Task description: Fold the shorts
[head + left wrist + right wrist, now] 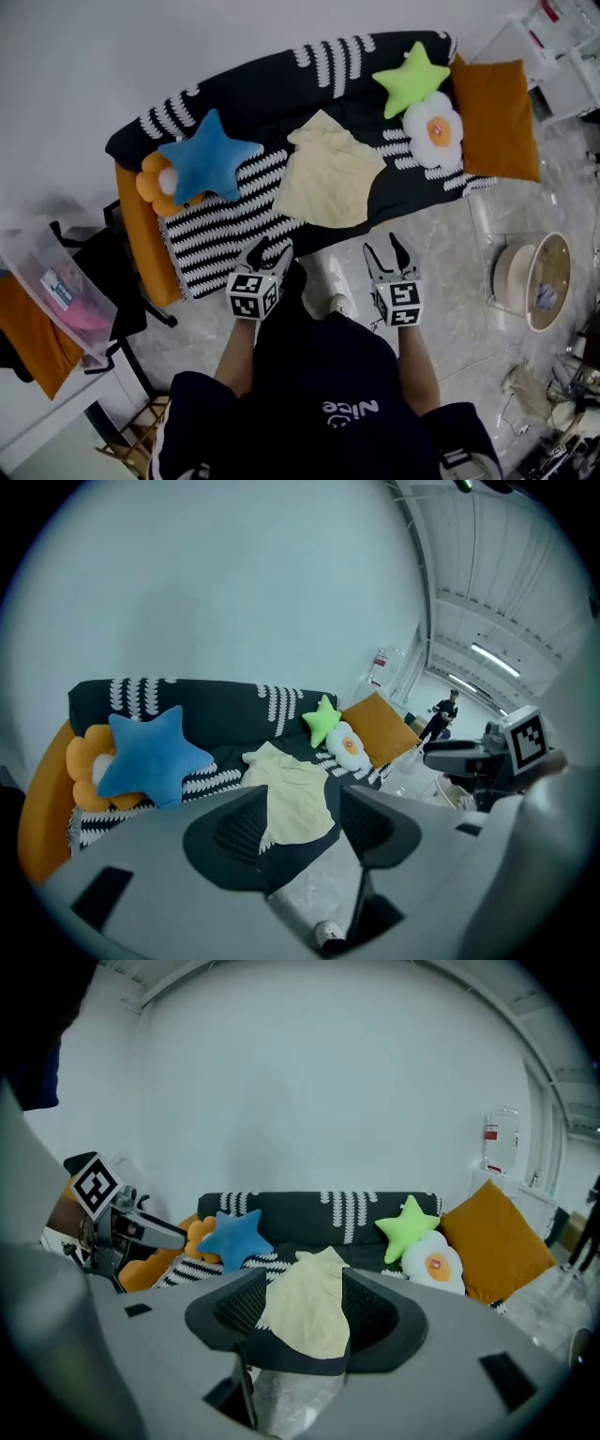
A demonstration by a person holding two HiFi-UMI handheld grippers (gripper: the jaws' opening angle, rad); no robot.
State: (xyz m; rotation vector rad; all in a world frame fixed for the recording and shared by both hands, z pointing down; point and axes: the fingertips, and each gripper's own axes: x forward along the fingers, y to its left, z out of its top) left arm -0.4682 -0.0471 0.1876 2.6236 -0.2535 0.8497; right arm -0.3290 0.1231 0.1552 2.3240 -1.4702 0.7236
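Observation:
The pale yellow shorts (328,173) lie crumpled in the middle of a sofa (234,234) with a black-and-white striped cover. My left gripper (269,248) and right gripper (382,246) hang side by side over the floor just in front of the sofa's front edge, apart from the shorts. Both stand open with nothing between their jaws. Along the left gripper (298,827) the shorts (295,794) show beyond the jaws. The right gripper (300,1312) also frames the shorts (309,1302) at a distance.
A blue star cushion (206,155) and an orange flower cushion (153,185) lie left of the shorts. A green star (411,77), an egg cushion (434,129) and an orange pillow (495,117) lie right. A clear box (56,281) stands left, a round basket (534,281) right.

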